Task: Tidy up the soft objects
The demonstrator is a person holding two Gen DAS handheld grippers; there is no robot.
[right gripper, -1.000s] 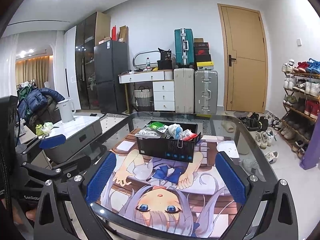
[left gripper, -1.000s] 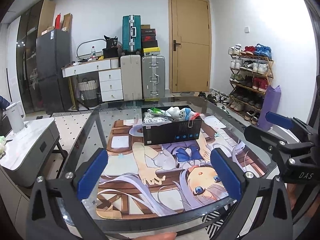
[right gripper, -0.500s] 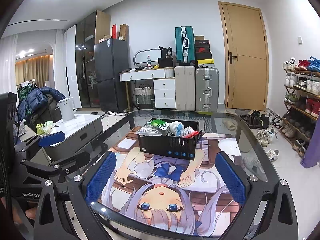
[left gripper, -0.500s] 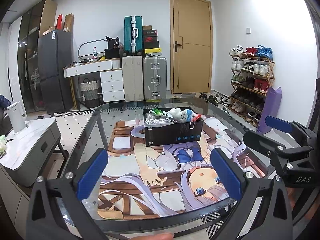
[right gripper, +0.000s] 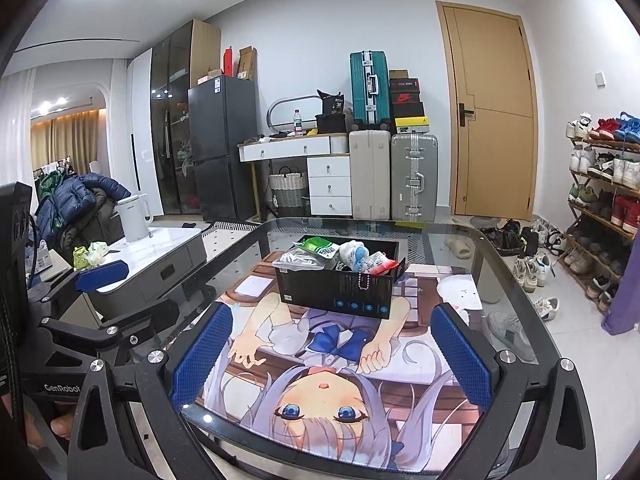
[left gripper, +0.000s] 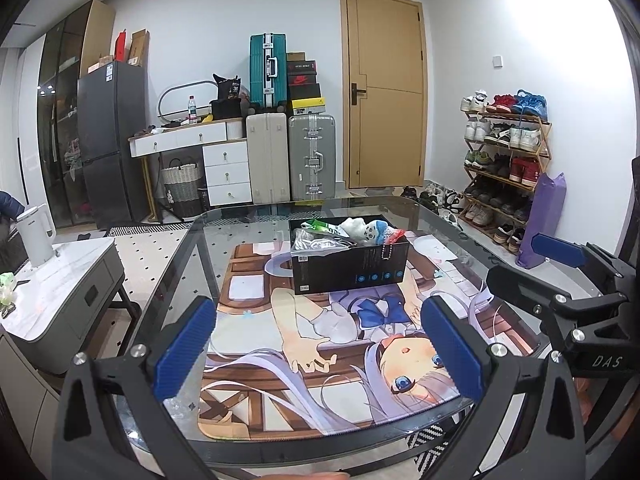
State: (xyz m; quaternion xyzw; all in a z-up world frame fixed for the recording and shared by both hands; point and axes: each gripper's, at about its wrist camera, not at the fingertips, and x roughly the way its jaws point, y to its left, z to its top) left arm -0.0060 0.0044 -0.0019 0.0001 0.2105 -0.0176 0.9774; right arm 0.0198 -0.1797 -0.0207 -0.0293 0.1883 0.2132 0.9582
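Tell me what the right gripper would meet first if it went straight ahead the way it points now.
Probably the black box of soft items on the printed mat. The right gripper, open and empty, points over the mat at the box with nothing between. Depth is unclear; if angled downward, it could touch the mat first.

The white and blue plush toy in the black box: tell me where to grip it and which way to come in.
Grip the plush toy by its rounded top, which bulges above the rim of the black box. Come from above, probably with the right gripper, its jaws open. The box walls block its sides, and packets crowd it left and right, so a sideways approach looks poor.
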